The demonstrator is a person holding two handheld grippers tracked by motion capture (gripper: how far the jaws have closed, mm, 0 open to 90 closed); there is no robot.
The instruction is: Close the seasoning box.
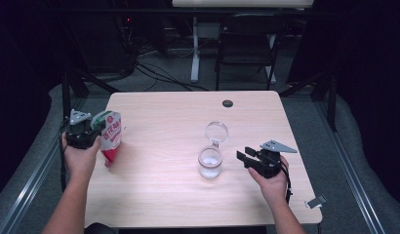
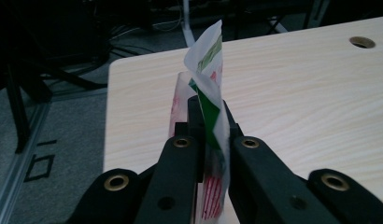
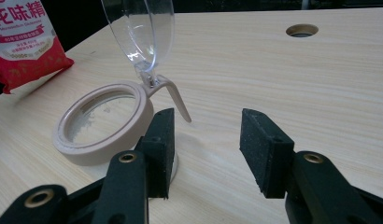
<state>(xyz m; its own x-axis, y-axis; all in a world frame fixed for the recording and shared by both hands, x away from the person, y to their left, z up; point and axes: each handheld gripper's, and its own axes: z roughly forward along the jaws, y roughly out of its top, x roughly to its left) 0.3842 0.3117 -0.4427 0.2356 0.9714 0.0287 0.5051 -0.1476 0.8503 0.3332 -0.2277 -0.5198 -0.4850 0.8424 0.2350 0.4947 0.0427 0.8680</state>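
Observation:
A red, white and green seasoning bag (image 1: 110, 137) hangs at the table's left edge, pinched at its top corner by my left gripper (image 1: 90, 127). In the left gripper view the black jaws press on the bag's folded top (image 2: 209, 98). A clear glass jar (image 1: 210, 162) with a beige rim stands in the middle of the table, and its clear hinged lid (image 1: 216, 132) stands open. My right gripper (image 1: 247, 157) is just right of the jar, open, with nothing between its pads. The right gripper view has the jar's rim (image 3: 102, 123) beside the left pad.
The light wood table (image 1: 188, 112) has a round cable hole (image 1: 228, 103) near its far edge. A black chair (image 1: 247, 46) and a white desk leg (image 1: 194, 48) stand on the floor beyond. A small clip (image 1: 316, 201) hangs off the table's right corner.

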